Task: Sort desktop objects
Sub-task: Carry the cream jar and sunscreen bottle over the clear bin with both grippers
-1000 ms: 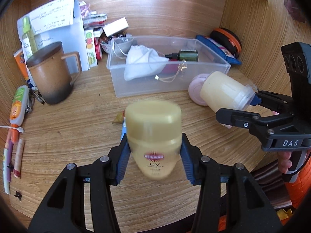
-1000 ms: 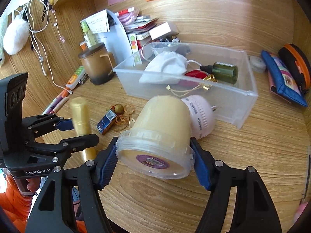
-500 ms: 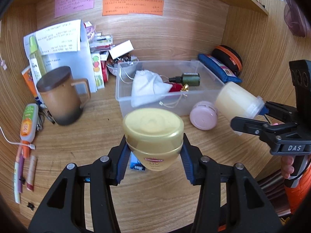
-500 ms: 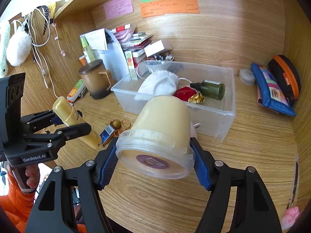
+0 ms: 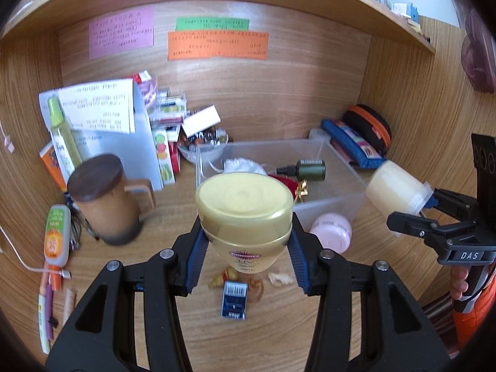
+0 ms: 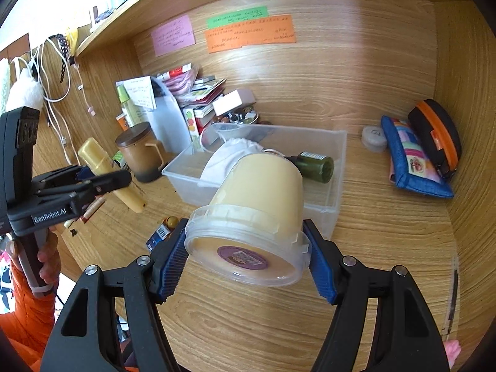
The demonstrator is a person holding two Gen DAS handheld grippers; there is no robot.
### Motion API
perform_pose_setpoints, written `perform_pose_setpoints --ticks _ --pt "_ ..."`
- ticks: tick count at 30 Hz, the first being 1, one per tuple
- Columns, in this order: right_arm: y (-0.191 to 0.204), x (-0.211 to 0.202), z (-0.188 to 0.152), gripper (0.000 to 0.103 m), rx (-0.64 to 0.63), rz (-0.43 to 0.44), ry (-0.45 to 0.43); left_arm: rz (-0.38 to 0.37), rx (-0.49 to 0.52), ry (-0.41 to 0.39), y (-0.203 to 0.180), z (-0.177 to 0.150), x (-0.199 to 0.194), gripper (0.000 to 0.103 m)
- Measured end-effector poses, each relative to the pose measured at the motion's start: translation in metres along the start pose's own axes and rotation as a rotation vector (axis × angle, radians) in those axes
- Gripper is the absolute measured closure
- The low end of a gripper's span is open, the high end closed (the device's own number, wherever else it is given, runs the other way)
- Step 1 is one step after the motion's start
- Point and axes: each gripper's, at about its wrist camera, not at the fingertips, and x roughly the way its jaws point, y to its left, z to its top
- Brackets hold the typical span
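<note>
Sorting looks only partly done. The left gripper (image 5: 245, 248) is clamped on a gold-capped yellow sunscreen bottle (image 5: 245, 217), and the right gripper (image 6: 248, 260) is closed around a cream-filled clear plastic tub (image 6: 257, 204); both are held above the wooden bench (image 6: 387, 223). The clear plastic bin (image 6: 338, 167) already holds a white cloth pouch (image 6: 229, 158) and dark green dropper bottle (image 6: 313, 164), while a pink round jar (image 5: 331, 235), small blue box (image 5: 234, 299) and gold trinkets (image 5: 229, 276) lie loose on the bench.
</note>
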Motion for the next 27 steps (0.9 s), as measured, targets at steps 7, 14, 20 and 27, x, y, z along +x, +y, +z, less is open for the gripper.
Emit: perform_pose_setpoints --ticks 7,14,20,27 --pt "-0.011 -0.004 0.014 0.037 0.0 -0.028 -0.024 0.003 0.0 -0.043 0.004 0.028 -0.001 0.055" --pt "-0.022 -0.002 0.033 0.037 0.003 -0.045 -0.048 -0.018 -0.014 -0.048 0.015 0.049 0.013 0.055" --pt "-0.029 0.008 0.049 0.037 0.003 -0.039 -0.069 0.003 -0.004 -0.003 0.019 0.062 0.039 0.055" --pt "-0.035 0.034 0.064 0.037 0.013 -0.023 -0.059 0.012 0.006 0.032 0.019 0.066 0.064 0.055"
